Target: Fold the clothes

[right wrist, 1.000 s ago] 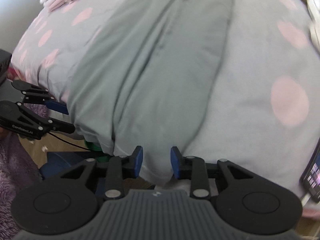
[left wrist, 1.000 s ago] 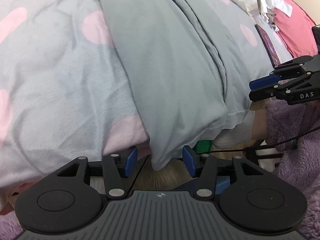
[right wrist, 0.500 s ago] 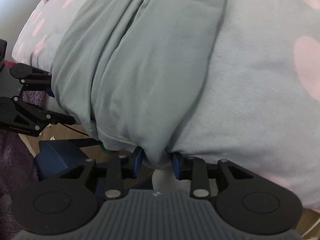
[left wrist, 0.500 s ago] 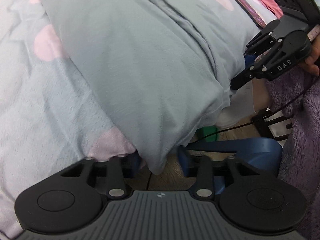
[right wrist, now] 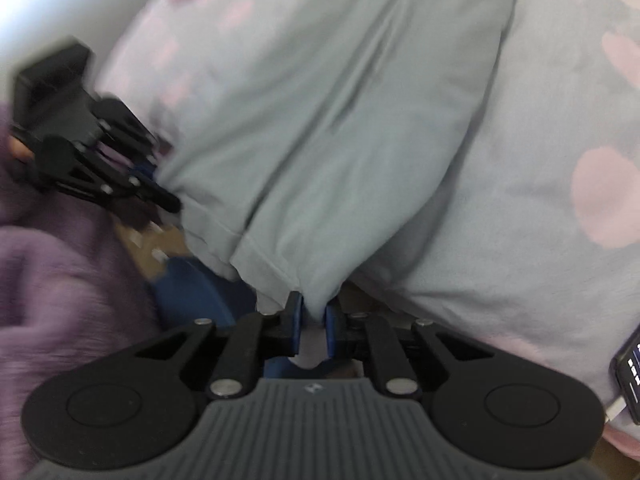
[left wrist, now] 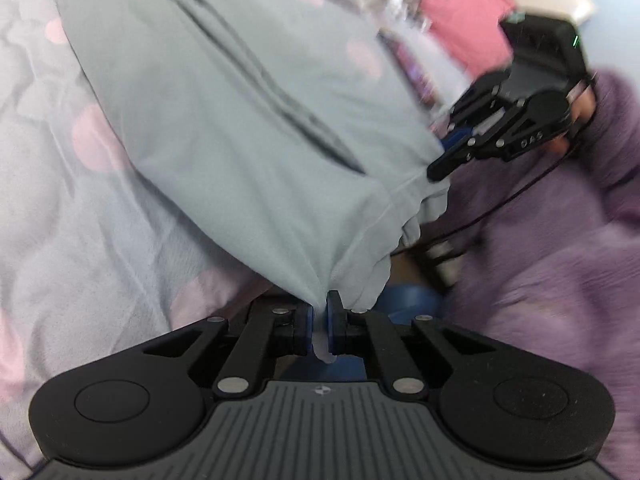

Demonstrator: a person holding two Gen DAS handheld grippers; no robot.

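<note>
Both sets of jaws have just been closing and now pinch cloth that a second ago only hung between open pads. Left gripper (left wrist: 319, 322) is clamped on the near hem corner of the pale grey-green soft knit garment (left wrist: 240, 120), fabric bunched between the blue pads. Right gripper (right wrist: 313, 330) is pinched on the other hem corner of the same garment (right wrist: 340, 120), jaws slightly wider. Garment lies stretched away over the grey quilt with pink dots (left wrist: 80, 220), hem lifted off the near edge. Purple fleece sleeve (left wrist: 560, 260) at right in the left view. Dark phone (right wrist: 628, 372) on the quilt, far right of the right view.
</note>
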